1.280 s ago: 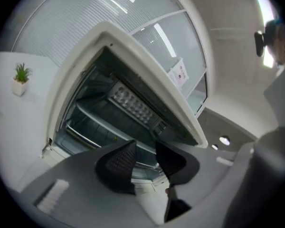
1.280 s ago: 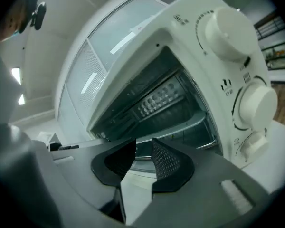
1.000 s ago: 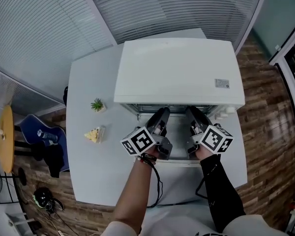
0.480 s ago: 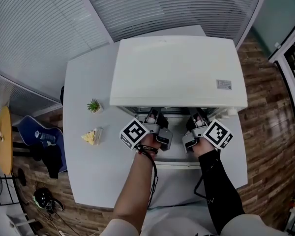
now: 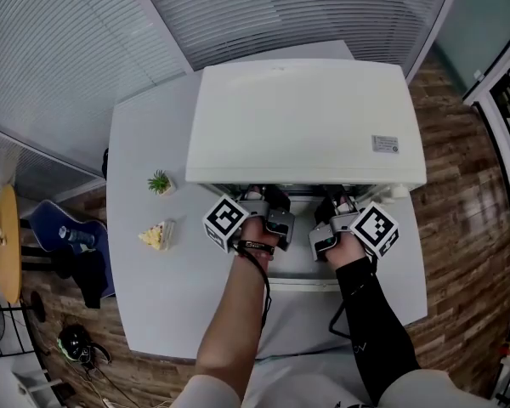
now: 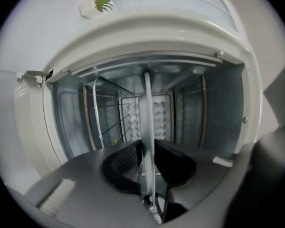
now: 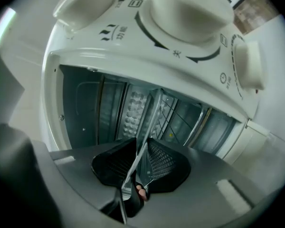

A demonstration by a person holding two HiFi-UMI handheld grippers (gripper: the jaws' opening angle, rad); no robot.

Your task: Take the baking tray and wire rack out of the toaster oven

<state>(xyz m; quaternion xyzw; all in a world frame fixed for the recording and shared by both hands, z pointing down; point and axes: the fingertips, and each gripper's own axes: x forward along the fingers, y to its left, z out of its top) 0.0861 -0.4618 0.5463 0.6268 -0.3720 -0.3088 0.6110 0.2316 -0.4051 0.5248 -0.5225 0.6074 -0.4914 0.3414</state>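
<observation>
A white toaster oven [image 5: 306, 117] stands on the white table [image 5: 149, 134] with its door folded down. Both grippers reach level into its mouth. The baking tray [image 6: 147, 109] shows edge-on as a thin silver rim. My left gripper [image 6: 148, 161] has just been closing, and its black pads now press on that rim. In the right gripper view the same tray [image 7: 151, 122] runs between the pads of my right gripper [image 7: 140, 164], which is shut on it. The wire rack [image 7: 176, 114] shows as a grid deeper inside. From the head view, the left gripper [image 5: 263, 201] and right gripper [image 5: 340, 204] have their tips under the oven's top.
The open oven door [image 5: 310, 269] lies flat under both hands. Control knobs [image 7: 192, 13] sit on the oven's right front. A small potted plant [image 5: 159, 182] and a yellow packet [image 5: 157, 235] lie on the table to the left. Window blinds stand behind.
Both grippers have pushed farther into the oven mouth and rolled, their marker cubes now close to the oven's front. The left one moved most.
</observation>
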